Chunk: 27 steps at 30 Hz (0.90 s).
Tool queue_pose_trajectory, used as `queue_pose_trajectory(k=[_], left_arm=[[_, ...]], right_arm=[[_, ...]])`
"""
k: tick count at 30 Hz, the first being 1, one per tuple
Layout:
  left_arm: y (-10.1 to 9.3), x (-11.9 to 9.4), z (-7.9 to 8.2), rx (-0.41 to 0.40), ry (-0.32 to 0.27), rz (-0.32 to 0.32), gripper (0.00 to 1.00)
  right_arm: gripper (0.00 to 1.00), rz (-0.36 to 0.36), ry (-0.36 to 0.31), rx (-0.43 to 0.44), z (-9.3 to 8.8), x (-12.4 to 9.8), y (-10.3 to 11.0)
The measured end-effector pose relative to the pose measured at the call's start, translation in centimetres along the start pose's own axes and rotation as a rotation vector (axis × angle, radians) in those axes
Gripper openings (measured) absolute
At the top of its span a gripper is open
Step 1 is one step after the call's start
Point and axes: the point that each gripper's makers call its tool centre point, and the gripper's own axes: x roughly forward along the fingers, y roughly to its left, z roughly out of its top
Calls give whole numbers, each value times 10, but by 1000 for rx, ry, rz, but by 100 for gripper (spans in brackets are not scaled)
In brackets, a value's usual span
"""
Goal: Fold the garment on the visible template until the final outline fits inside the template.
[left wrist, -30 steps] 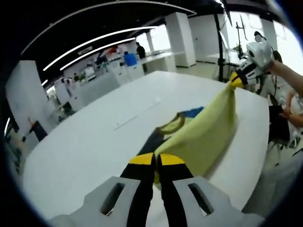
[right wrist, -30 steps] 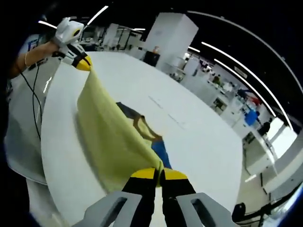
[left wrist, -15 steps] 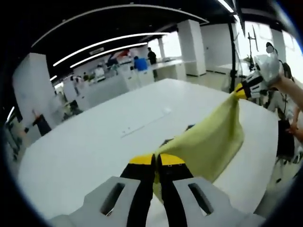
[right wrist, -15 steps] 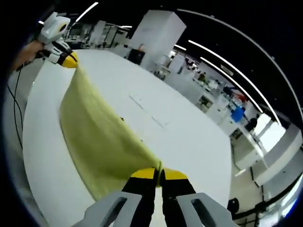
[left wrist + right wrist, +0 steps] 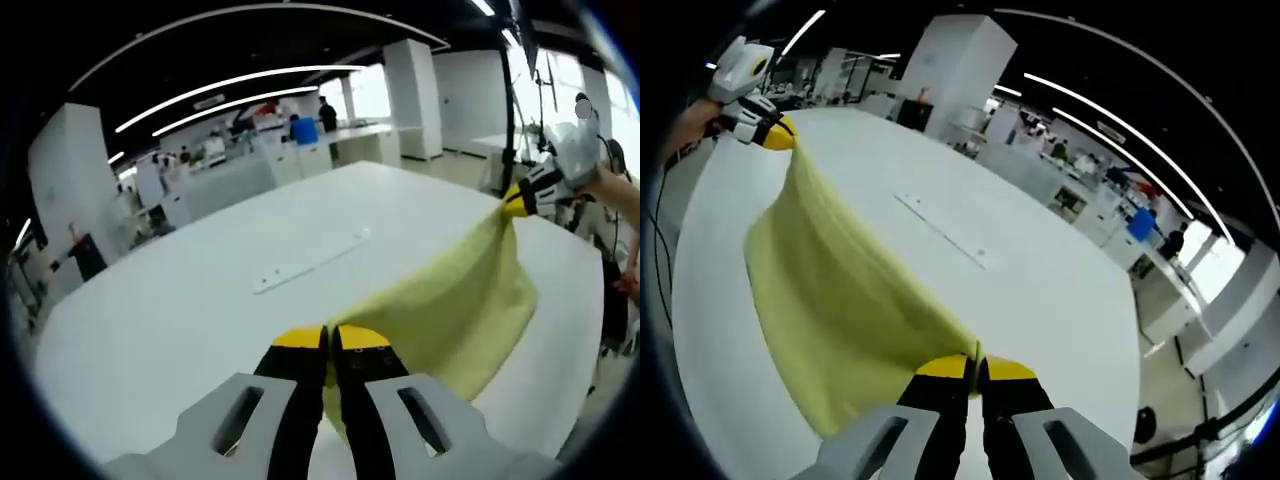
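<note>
The template cannot be made out on the worktop [image 5: 180, 300], and the lower edge of the yellow garment [image 5: 450, 310] is cut off behind the claw bodies in both views, so whether that edge touches the white surface cannot be told. A pale flat strip [image 5: 310, 268] lies on the worktop beyond the cloth; what it is stays unclear, and it reads only as a thin line in the right gripper view. In the left gripper view the left claw [image 5: 329, 340] has its yellow-tipped jaws pressed together on one corner of the garment, and the right claw [image 5: 516, 200], at the far right and partly cut off, pinches the other corner. In the right gripper view the right claw [image 5: 975, 368] is likewise closed on the cloth, with the left claw [image 5: 775, 132] small at the upper left, gripping the far corner. The garment hangs between the two claws as a plain yellow sheet, taut along its top edge and sagging below, lifted over the near side of the worktop, with no print or collar showing.
</note>
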Motion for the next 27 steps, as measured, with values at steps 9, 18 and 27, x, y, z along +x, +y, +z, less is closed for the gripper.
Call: queue_pose_trajectory(k=[9, 18, 27], left_arm=[[11, 37, -25, 10, 68, -1, 1], [15, 76, -53, 12, 137, -24, 1], [19, 102, -75, -3, 172, -43, 1]], right_arm=[[0, 29, 43, -45, -12, 45, 2], [0, 58, 104, -54, -33, 79, 7], [0, 110, 134, 5, -50, 100, 13]])
